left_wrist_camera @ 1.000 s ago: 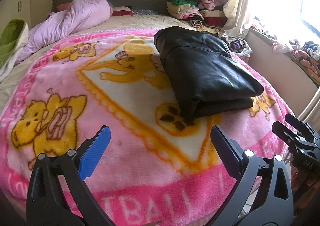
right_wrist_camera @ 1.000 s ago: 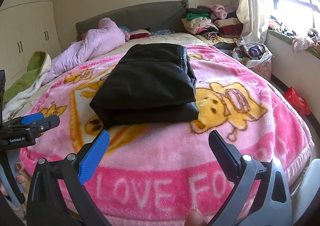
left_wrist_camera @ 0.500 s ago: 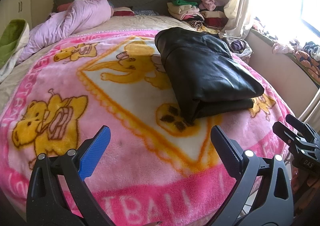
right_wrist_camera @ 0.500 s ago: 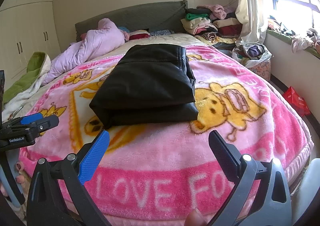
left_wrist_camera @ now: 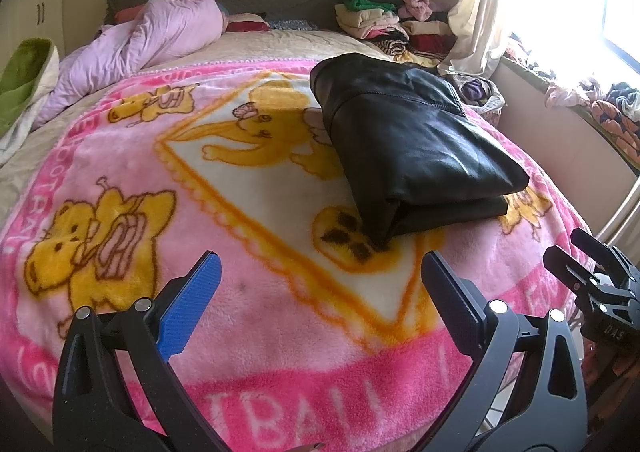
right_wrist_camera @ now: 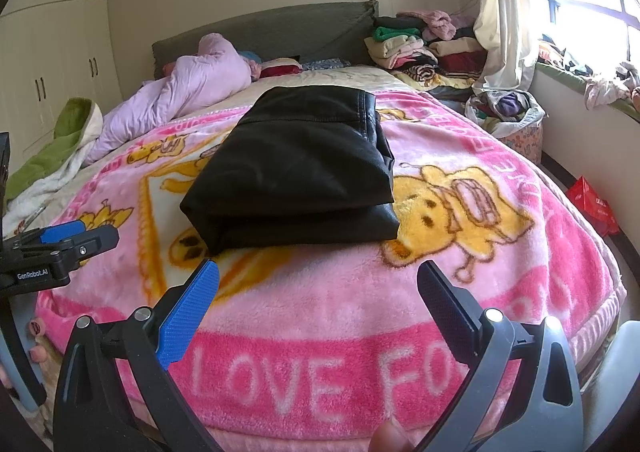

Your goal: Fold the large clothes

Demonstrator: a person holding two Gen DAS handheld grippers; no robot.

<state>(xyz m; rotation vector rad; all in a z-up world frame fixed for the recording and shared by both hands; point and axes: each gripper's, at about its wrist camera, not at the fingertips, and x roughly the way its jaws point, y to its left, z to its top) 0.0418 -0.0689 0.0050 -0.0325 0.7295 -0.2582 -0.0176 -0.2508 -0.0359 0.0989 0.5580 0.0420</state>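
Observation:
A black leather garment [left_wrist_camera: 412,147] [right_wrist_camera: 300,167] lies folded into a thick rectangle on the pink cartoon blanket [left_wrist_camera: 240,179] [right_wrist_camera: 460,260] that covers the bed. My left gripper [left_wrist_camera: 320,272] hovers open over the blanket's near edge, short of the garment and to its left, with nothing between its fingers. My right gripper [right_wrist_camera: 318,280] is open and empty too, just in front of the folded bundle's near edge. Each gripper also shows at the side of the other's view: the right gripper [left_wrist_camera: 580,256], the left gripper [right_wrist_camera: 76,240].
A crumpled lilac duvet [left_wrist_camera: 152,39] and a green blanket [right_wrist_camera: 60,147] lie at the bed's far left. Stacked folded clothes [right_wrist_camera: 420,47] sit by the headboard. A curtain [right_wrist_camera: 504,11], a basket of clothes [right_wrist_camera: 508,111] and a window ledge with garments are on the right. A red bag [right_wrist_camera: 592,203] lies on the floor.
Almost nothing has changed. Both grippers stay open and hold their places; the views shift only very slightly.

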